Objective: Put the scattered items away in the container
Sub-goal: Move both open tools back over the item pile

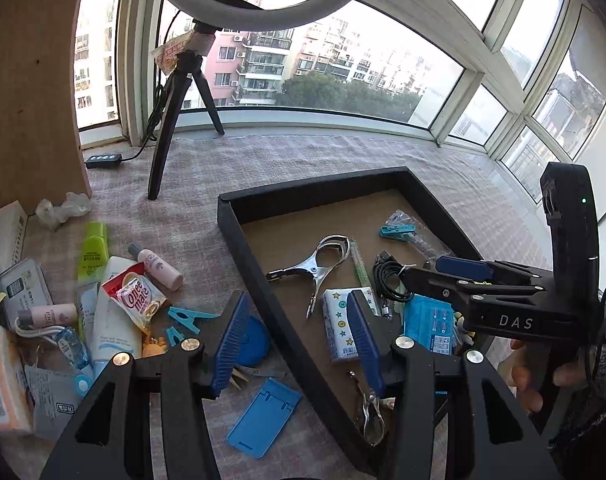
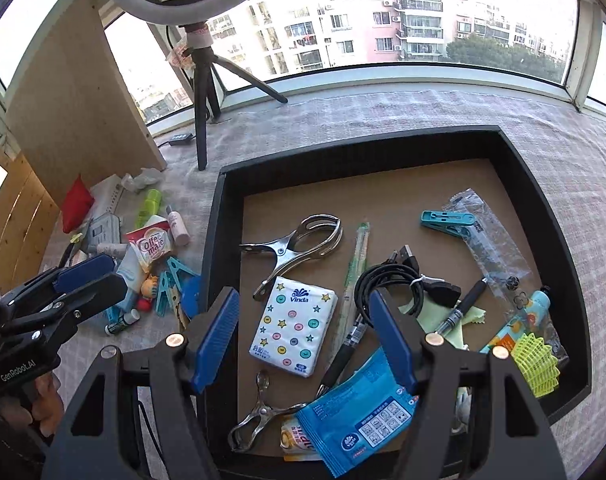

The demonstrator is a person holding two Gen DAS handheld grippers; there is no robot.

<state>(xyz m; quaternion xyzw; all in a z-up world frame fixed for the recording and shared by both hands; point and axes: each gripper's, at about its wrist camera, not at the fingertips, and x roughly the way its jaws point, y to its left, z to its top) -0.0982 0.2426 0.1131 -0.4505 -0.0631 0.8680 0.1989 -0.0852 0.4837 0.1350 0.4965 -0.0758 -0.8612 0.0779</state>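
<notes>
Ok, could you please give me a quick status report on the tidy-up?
Both grippers, left and right, open, empty. Tray part filled; pile still outside. Tray's near wall lies between left gripper and tray.

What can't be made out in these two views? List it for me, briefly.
- Left wrist view: the blue round item outside the black tray is half hidden by the left hand-held gripper finger.
- Right wrist view: the yellow packet is covered by the blue wipes pack; its print is unreadable.
- Both views: small label text is too fine to read.
</notes>
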